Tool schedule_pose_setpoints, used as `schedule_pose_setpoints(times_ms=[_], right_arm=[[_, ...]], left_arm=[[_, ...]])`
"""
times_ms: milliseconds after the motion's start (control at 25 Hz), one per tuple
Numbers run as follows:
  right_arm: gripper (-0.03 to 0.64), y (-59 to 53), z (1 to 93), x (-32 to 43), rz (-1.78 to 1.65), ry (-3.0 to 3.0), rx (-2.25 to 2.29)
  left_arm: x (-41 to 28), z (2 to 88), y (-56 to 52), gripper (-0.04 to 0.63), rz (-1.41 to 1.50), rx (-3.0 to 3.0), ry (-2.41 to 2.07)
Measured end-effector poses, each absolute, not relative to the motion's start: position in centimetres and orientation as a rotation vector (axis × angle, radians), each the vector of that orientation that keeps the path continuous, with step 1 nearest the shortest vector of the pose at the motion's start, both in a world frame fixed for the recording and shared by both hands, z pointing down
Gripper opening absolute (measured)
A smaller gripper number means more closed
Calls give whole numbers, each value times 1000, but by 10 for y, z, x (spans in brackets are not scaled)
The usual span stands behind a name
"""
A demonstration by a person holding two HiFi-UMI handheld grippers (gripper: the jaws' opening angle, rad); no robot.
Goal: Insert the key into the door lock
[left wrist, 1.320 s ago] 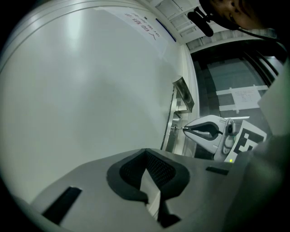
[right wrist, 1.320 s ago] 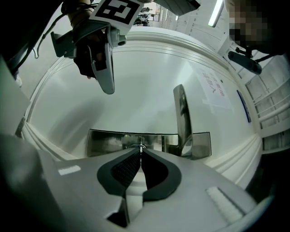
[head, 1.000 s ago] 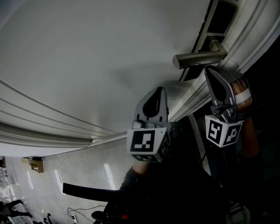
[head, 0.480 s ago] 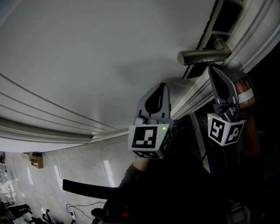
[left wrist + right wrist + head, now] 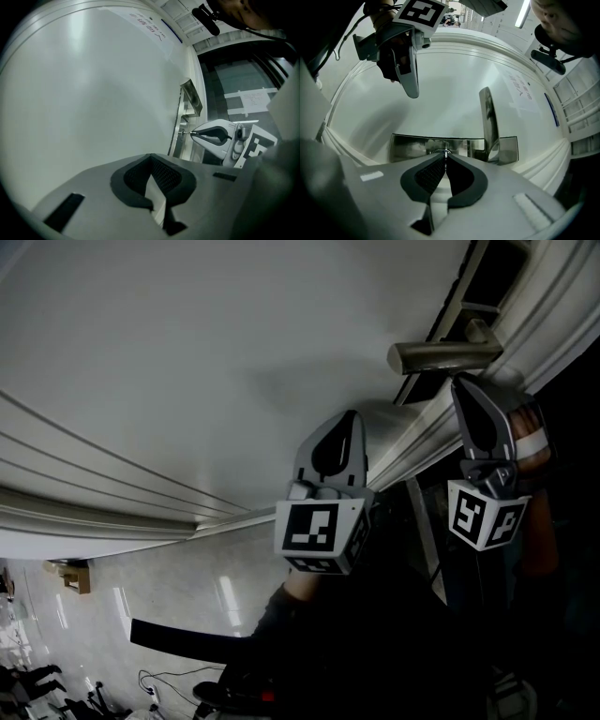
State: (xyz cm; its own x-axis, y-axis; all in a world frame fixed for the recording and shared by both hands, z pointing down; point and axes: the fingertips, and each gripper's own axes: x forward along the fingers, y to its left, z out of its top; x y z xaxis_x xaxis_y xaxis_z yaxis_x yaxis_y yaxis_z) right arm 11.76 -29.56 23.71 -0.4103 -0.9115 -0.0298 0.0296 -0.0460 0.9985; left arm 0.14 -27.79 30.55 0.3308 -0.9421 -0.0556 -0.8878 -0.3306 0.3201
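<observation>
A white door [image 5: 225, 352] carries a brushed metal lever handle [image 5: 444, 354] on a metal lock plate [image 5: 408, 147]. My right gripper [image 5: 445, 157] is shut on a thin metal key [image 5: 446, 152], whose tip is at the keyhole in the plate, just left of the handle's [image 5: 487, 117] base. In the left gripper view the key [image 5: 185, 133] bridges the right gripper [image 5: 196, 134] and the plate [image 5: 177, 137]. My left gripper [image 5: 349, 420] hangs shut with nothing in it near the door face, lower left of the handle.
Raised mouldings [image 5: 112, 493] run across the door panel. The door's edge and frame [image 5: 539, 315] lie right of the handle. A glossy floor [image 5: 169, 606] with cables shows at the lower left. A paper notice [image 5: 520, 86] is stuck on the door.
The head view has drifted slightly, so door and grippers sit a little higher and further right. Both grippers keep their places relative to the handle.
</observation>
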Motion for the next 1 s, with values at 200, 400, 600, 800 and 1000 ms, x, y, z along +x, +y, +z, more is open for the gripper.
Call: schedule_pose_setpoints(times_ms=[200, 400, 600, 800, 1000], right_arm=[[12, -296, 237, 118, -1560, -1467, 981], [12, -295, 237, 118, -1558, -1472, 981], [12, -295, 237, 117, -1559, -1476, 980], [12, -295, 237, 117, -1560, -1477, 982], [12, -295, 237, 118, -1553, -1483, 986]], left_arm=[[0, 303, -279, 0, -367, 2359, -1660], [1, 304, -278, 0, -347, 2364, -1661], [2, 306, -278, 0, -358, 2356, -1647], [3, 307, -278, 0, -342, 2364, -1652], [3, 305, -278, 0, -353, 2361, -1645]])
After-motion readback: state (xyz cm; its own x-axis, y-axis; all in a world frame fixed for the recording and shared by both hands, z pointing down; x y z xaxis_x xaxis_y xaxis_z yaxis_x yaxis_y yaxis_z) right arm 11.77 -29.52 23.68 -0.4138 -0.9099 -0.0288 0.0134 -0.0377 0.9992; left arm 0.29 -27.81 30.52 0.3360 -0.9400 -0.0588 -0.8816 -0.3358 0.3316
